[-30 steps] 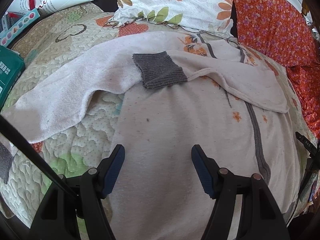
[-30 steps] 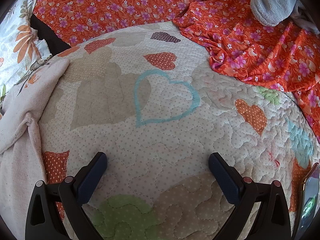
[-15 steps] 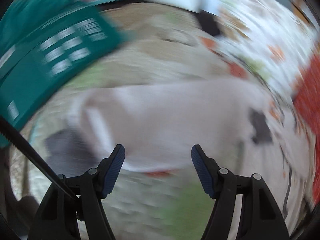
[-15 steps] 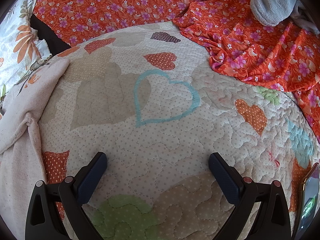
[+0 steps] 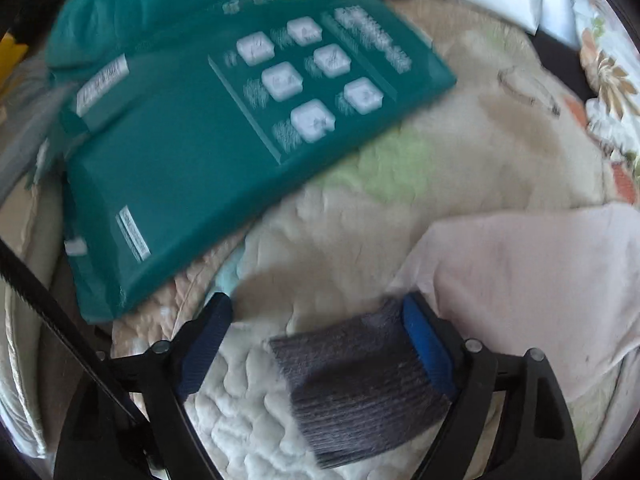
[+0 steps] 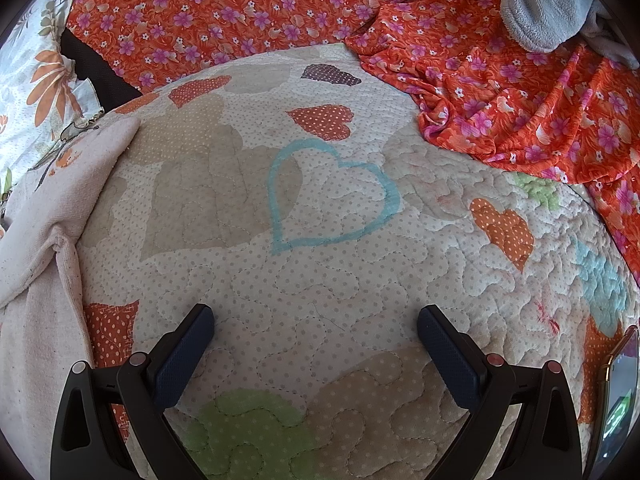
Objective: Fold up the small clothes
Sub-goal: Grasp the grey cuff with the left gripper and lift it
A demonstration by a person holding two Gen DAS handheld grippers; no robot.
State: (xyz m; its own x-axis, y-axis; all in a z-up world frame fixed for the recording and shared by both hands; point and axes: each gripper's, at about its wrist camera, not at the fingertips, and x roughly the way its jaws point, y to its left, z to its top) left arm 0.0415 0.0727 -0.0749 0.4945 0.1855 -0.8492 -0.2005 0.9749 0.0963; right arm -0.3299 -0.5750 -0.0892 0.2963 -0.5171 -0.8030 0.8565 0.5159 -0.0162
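A: On the bed, what is lying under the tongs?

B: A quilt (image 6: 328, 280) is covering it, pale and stitched in wavy lines, with dotted hearts in orange, tan and green and one blue heart outline. An orange sheet (image 6: 500, 80) with pink flowers is bunching along the far and right edge, and a grey fleece (image 6: 540, 4) is sitting on it in the corner.

A: And the right tongs (image 6: 316, 336)?

B: They are hovering wide open over bare quilt, gripping nothing. A phone (image 6: 620, 396) is showing at the right edge.

A: Where is the garment?

B: The pale pink top (image 5: 532, 280) is lying at the right of the left view, and its edge is showing at the left of the right view. Its grey cuff (image 5: 360, 384) is sitting between the fingers of the left tongs (image 5: 316, 320), right against the right finger (image 5: 424, 344).

A: Are they gripping it?

B: No, they have just been opening, and the left finger is standing well apart from the cuff. The view is blurring.

A: Anything else nearby?

B: A green pack (image 5: 224, 152) with white squares is resting on the quilt beyond the left tongs, and a floral pillow (image 5: 608, 72) is lying at the far right
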